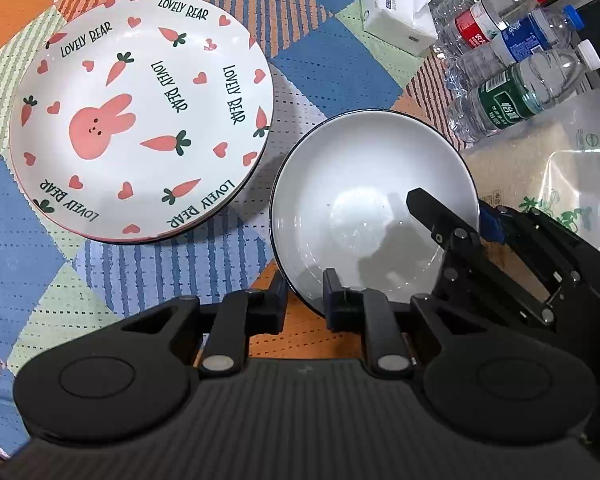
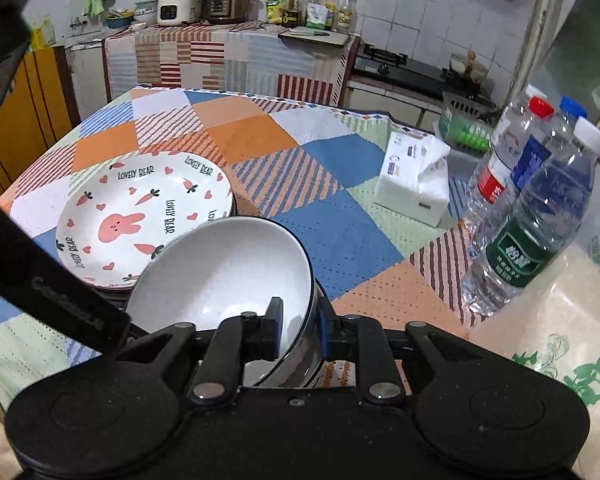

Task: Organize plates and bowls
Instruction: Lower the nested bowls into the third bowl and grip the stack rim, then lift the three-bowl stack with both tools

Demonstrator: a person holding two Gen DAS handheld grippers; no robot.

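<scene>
A white bowl with a dark rim (image 1: 364, 192) (image 2: 228, 268) is tilted above the patchwork tablecloth. My right gripper (image 2: 298, 334) is shut on the bowl's near rim, one finger inside and one outside; it shows in the left wrist view (image 1: 448, 216) at the bowl's right edge. My left gripper (image 1: 304, 300) straddles the bowl's lower rim with a gap between its fingers and looks open. A stack of rabbit-and-carrot "Lovely Bear" plates (image 1: 140, 116) (image 2: 140, 216) lies on the cloth to the left of the bowl.
Several water bottles (image 1: 516, 60) (image 2: 532, 216) and a tissue pack (image 1: 396, 4) (image 2: 416, 184) are at the right. A clear plastic bag of rice (image 1: 540, 184) lies at the near right. A kitchen counter with cookers (image 2: 204, 4) stands beyond the table.
</scene>
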